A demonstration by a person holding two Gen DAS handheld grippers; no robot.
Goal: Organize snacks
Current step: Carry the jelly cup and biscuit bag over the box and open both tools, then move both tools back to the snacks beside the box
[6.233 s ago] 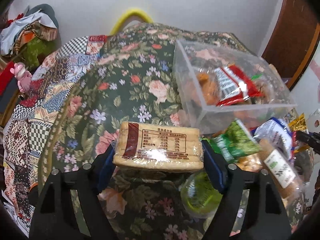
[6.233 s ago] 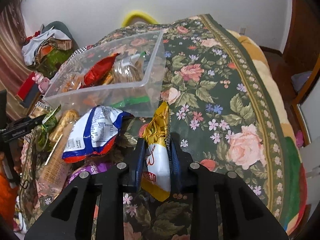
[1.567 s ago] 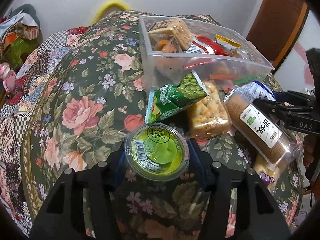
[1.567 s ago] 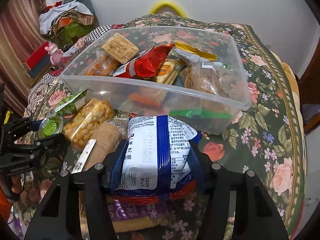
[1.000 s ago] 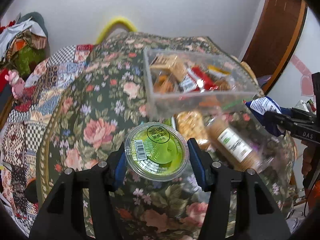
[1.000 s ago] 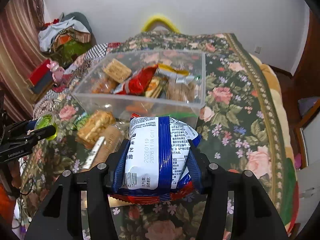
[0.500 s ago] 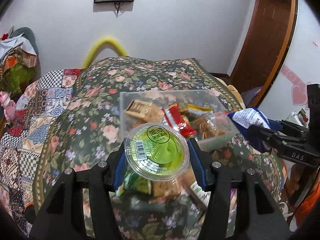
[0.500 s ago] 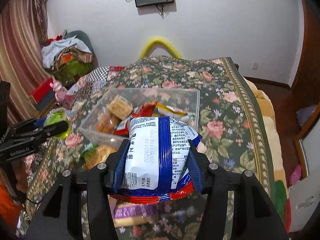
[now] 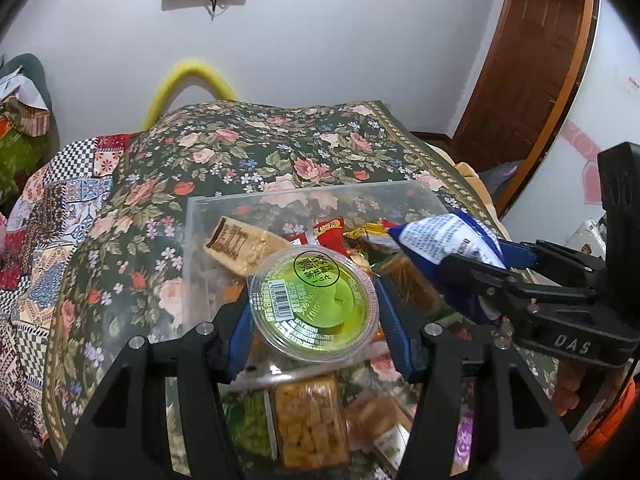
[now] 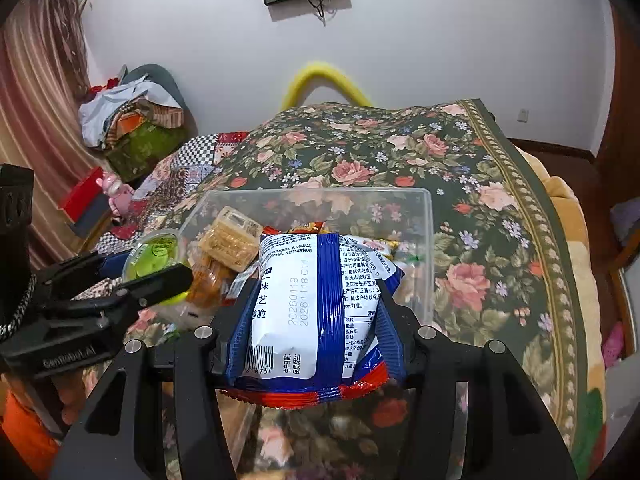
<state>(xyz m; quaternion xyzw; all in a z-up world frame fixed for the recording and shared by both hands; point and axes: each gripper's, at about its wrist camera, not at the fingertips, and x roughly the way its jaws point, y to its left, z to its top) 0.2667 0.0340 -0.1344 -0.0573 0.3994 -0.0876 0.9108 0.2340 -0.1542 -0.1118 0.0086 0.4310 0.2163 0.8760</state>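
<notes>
Blue snack bag upright lengthwise between right gripper fingers.

My left gripper: matt black plastic, blue pads, clamping a glossy clear-plastic jelly cup with green film lid. My right gripper grips a shiny crinkled foil-plastic snack bag. Beyond the cup: a smooth transparent plastic bin on a matt floral cloth bedspread.
</notes>
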